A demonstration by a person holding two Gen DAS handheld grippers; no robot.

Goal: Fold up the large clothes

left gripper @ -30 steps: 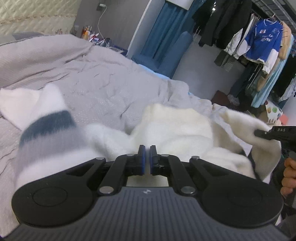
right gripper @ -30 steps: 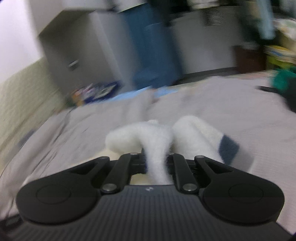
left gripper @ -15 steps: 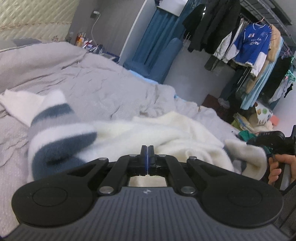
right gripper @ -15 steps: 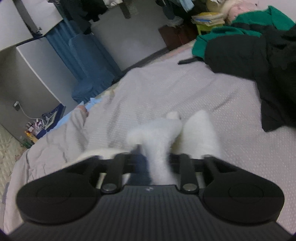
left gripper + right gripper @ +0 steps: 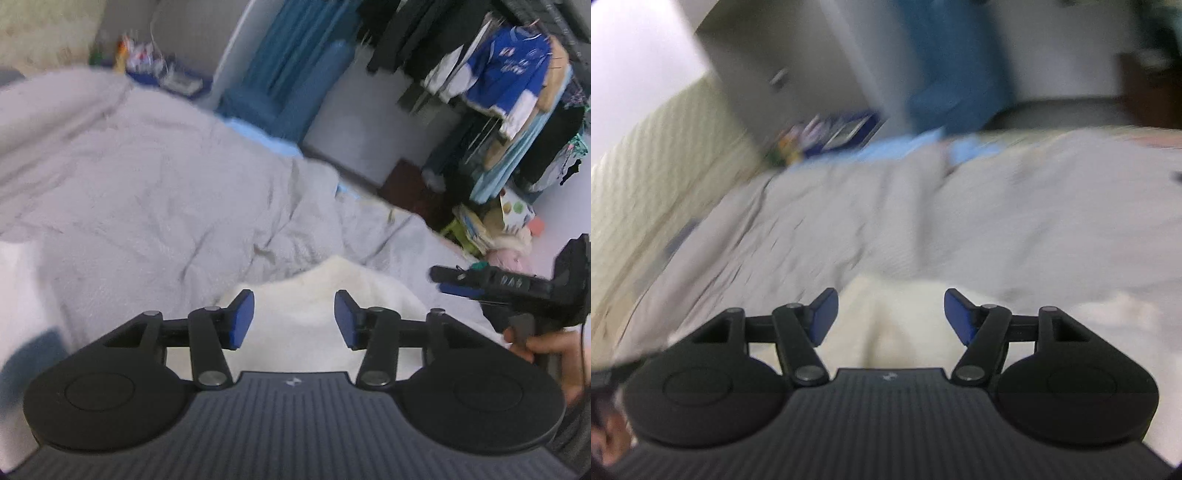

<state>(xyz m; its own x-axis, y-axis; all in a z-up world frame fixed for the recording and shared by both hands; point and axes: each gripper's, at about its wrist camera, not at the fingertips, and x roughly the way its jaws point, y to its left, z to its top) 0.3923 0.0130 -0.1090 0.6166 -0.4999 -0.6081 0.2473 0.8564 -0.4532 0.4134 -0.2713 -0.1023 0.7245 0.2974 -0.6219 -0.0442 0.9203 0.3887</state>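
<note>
Sweater (image 5: 314, 306), white and fluffy, lies on the grey bedspread (image 5: 147, 177) of the bed, just past the tips of both tools. Left hand-held gripper (image 5: 294, 320) has its blue pads (image 5: 242, 317) parted and the jaws are opening; the white fleece shows in the gap beyond them, but neither pad presses on it, so it is released. Over in the right wrist view, the right hand-held gripper (image 5: 889, 316) is the same story: jaws opening, blue pads (image 5: 824, 314) apart, the sweater (image 5: 897, 325) lying under and beyond the gap, nothing pinched.

From the left wrist view that right hand-held gripper (image 5: 495, 286) sits at the right edge, just off the near right side of the sweater, with the person's hand (image 5: 550, 350) wrapped round its handle. There is small light marking on its black side, too blurred to read.

Far right, a blue jersey (image 5: 506, 70) hangs on a rail among dark coats (image 5: 399, 33); it has white lettering across the chest, but it is smeared and I can't read it. A blue chair (image 5: 295, 92) stands beyond the far edge of the bed. At the near left edge a white and dark blue patch of fabric (image 5: 26, 354) shows, too blurred to tell what it belongs to.
</note>
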